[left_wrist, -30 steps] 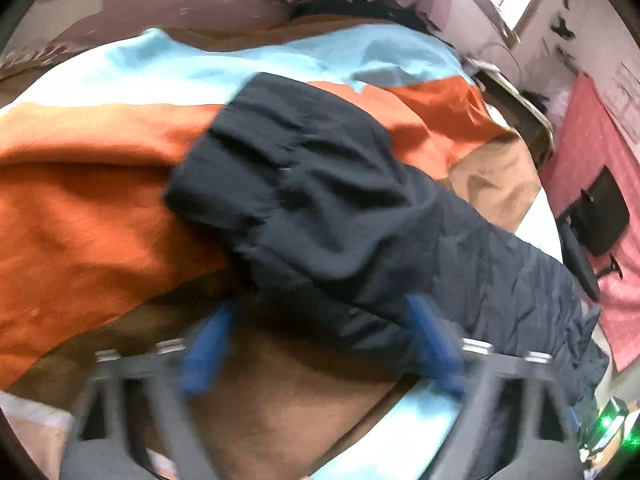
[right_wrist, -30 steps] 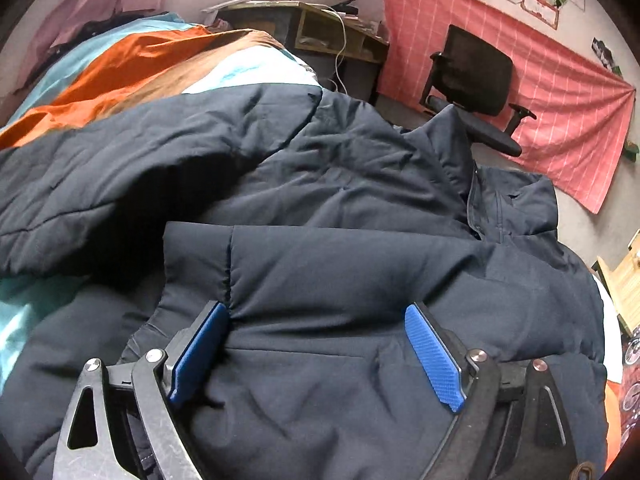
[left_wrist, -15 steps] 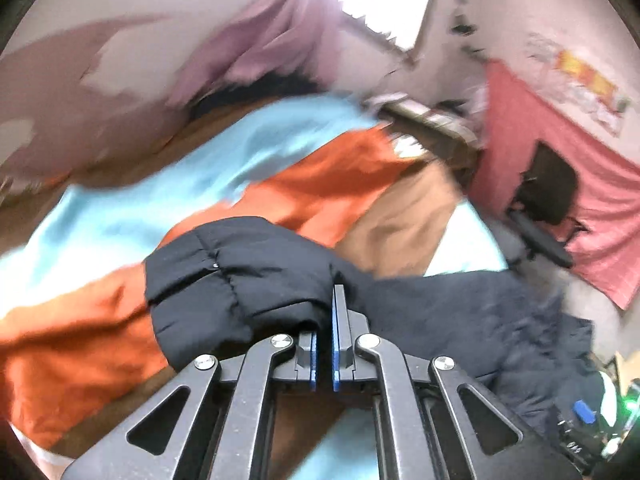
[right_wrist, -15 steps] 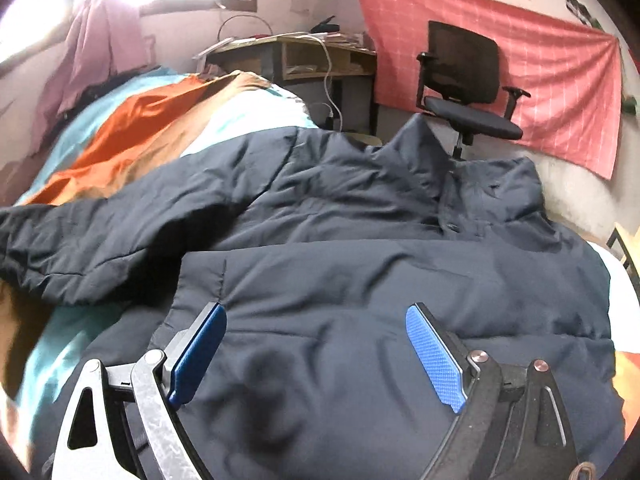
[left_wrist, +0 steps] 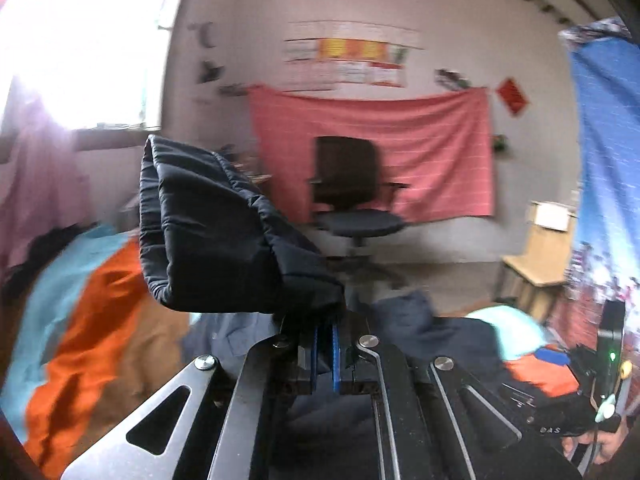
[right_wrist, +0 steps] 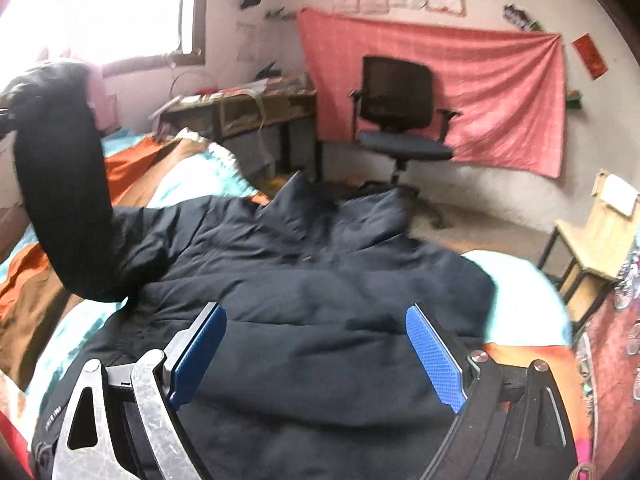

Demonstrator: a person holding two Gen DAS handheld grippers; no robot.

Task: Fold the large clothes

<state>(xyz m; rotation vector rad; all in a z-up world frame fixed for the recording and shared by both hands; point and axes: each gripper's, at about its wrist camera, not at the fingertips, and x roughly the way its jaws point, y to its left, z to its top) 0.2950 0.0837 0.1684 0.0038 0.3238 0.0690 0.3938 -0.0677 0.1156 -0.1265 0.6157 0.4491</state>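
Note:
A dark navy padded jacket [right_wrist: 320, 280] lies spread on the bed, collar toward the far edge. My left gripper [left_wrist: 325, 330] is shut on the jacket's sleeve [left_wrist: 208, 232], whose cuff end stands up and folds over above the blue pads. In the right wrist view the same sleeve [right_wrist: 64, 184] rises in an arc at the left, lifted off the bed. My right gripper [right_wrist: 316, 354] hangs open above the jacket's body, nothing between its blue fingers [right_wrist: 434, 360].
The bed carries a striped orange, brown and light-blue blanket [right_wrist: 132, 176]. Beyond it stand a black office chair [right_wrist: 400, 120], a cluttered desk [right_wrist: 236, 108] and a red cloth on the wall [right_wrist: 460, 92]. A wooden stool [right_wrist: 592, 236] stands at the right.
My left gripper closed on the sleeve, then lifted it high and swung toward the room. My right gripper rose away from the jacket body and stayed open.

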